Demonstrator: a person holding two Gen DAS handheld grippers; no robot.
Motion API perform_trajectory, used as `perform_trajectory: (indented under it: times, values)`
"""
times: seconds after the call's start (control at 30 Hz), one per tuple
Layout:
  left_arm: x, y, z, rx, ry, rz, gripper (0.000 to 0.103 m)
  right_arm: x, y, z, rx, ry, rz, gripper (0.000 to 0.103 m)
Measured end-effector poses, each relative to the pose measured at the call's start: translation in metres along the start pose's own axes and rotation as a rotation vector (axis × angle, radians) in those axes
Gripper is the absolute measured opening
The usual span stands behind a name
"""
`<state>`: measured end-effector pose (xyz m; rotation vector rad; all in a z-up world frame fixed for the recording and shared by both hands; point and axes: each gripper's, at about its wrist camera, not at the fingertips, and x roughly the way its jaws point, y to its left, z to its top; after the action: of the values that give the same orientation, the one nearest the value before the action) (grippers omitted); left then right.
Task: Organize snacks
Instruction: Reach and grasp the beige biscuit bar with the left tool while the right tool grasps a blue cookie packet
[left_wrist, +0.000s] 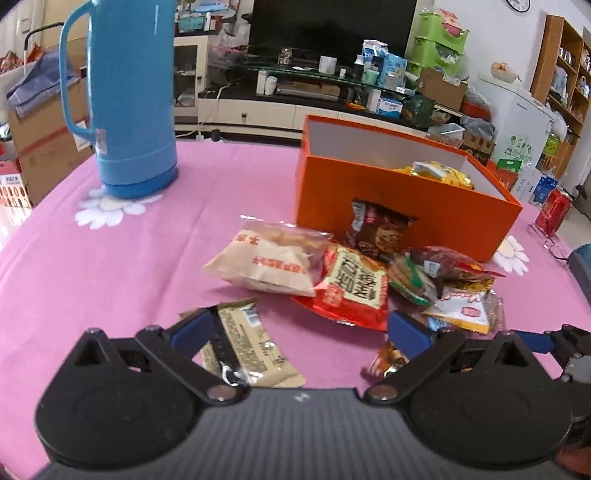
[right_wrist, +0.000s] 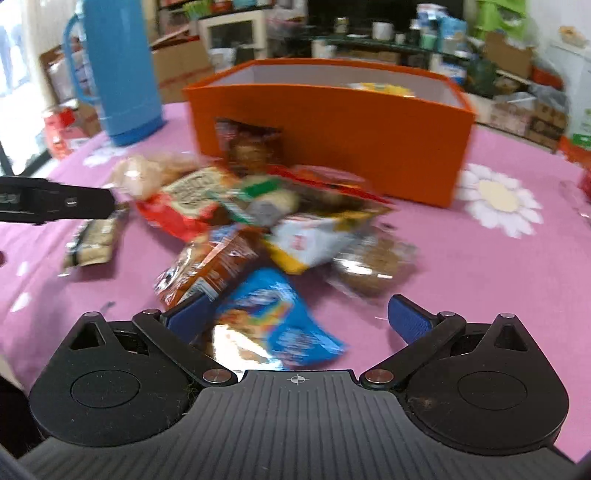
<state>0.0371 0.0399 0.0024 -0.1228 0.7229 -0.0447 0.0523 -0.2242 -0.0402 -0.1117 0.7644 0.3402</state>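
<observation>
A heap of snack packets lies on the pink tablecloth (left_wrist: 110, 266) in front of an orange box (left_wrist: 399, 192). A yellow packet (left_wrist: 439, 173) sits inside the box, and a brown cookie packet (left_wrist: 380, 229) leans against its front wall. My left gripper (left_wrist: 300, 332) is open just short of the heap; a beige bar packet (left_wrist: 243, 343) lies by its left finger and a red packet (left_wrist: 354, 288) is ahead. My right gripper (right_wrist: 301, 319) is open, with a blue packet (right_wrist: 280, 314) lying loose between its fingers, nearer the left one. The right wrist view is blurred.
A tall blue thermos (left_wrist: 129, 99) stands at the back left of the table. A red can (left_wrist: 554, 212) sits on a wire stand near the right edge. In the right wrist view the left gripper (right_wrist: 55, 203) reaches in from the left. Cluttered shelves and boxes lie beyond the table.
</observation>
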Motion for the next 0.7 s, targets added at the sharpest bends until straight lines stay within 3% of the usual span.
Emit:
perform_trajectory:
  times: [0.17,0.53,0.7]
  values:
    - [0.002,0.008,0.003,-0.033,0.001,-0.005,0.1,0.01,0.007,-0.008,-0.059,0.038,-0.025,0.093]
    - [0.004,0.01,0.002,-0.022,0.004,0.03,0.1,-0.006,-0.078,-0.03,0.16,0.051,-0.145,0.093]
    - [-0.009,0.023,0.0,0.066,-0.037,0.121,0.1,-0.016,-0.102,-0.039,0.207,0.048,-0.187,0.093]
